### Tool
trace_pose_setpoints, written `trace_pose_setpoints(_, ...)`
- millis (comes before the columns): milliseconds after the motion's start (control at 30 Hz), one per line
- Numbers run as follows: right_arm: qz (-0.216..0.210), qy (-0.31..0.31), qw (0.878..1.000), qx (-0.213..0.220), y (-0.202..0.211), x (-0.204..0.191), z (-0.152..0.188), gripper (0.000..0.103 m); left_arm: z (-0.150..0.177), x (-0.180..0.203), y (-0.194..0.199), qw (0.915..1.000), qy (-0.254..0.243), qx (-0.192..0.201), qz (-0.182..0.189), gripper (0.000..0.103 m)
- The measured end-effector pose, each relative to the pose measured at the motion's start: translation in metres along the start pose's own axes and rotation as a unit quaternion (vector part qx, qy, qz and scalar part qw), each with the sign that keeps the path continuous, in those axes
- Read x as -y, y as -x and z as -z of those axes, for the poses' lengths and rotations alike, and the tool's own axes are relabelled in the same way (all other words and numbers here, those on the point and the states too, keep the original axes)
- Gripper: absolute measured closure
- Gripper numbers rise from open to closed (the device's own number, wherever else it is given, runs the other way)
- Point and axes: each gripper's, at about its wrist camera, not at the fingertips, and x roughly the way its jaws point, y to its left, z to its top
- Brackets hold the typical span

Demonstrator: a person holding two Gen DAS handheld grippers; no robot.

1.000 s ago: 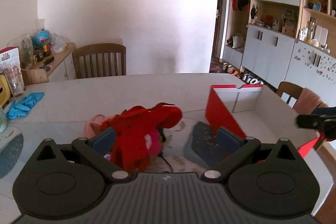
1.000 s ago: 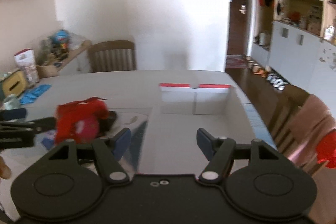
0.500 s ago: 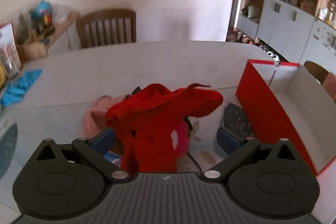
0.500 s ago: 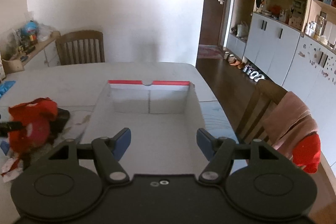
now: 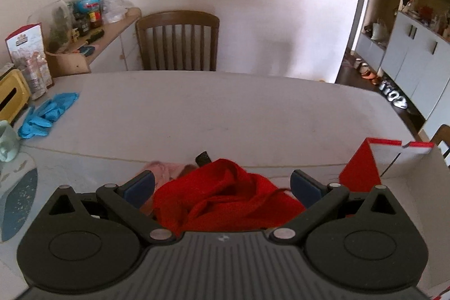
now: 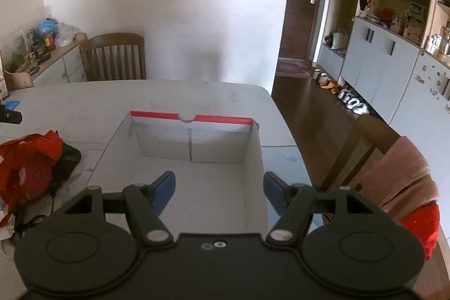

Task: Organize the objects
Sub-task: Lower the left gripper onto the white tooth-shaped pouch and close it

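Observation:
A crumpled red cloth (image 5: 225,196) lies on the pale table (image 5: 225,108), inside the spread fingers of my left gripper (image 5: 222,184), which is open and not clamped on it. A pink cloth (image 5: 163,170) and a small black object (image 5: 203,158) lie just beyond the red one. At the right stands an open box, red outside and white inside (image 5: 360,173). My right gripper (image 6: 219,187) is open over that box (image 6: 191,142), which has nothing inside. The red cloth pile (image 6: 28,159) sits left of the box, with a dark item beside it.
Blue gloves (image 5: 47,114) lie at the table's left, near a yellow holder and a pale cup. A wooden chair (image 5: 177,41) stands at the far side. Another chair at the right (image 6: 365,148) carries a pink cloth (image 6: 399,176) and a red one. A cluttered sideboard lines the left wall.
My left gripper has closed in on the red cloth, which now sits low between its fingers. My right gripper swung right from the pile and now faces the box squarely.

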Motion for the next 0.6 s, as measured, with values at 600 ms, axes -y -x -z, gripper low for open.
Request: trace_pose_setpoints(600,0.018,0.005,0.999,-0.041,-0.029,0.02,-0.004,0.035,0.121,0.053,0.008,0.9891,-0.098,-0.104,0.035,0.0)
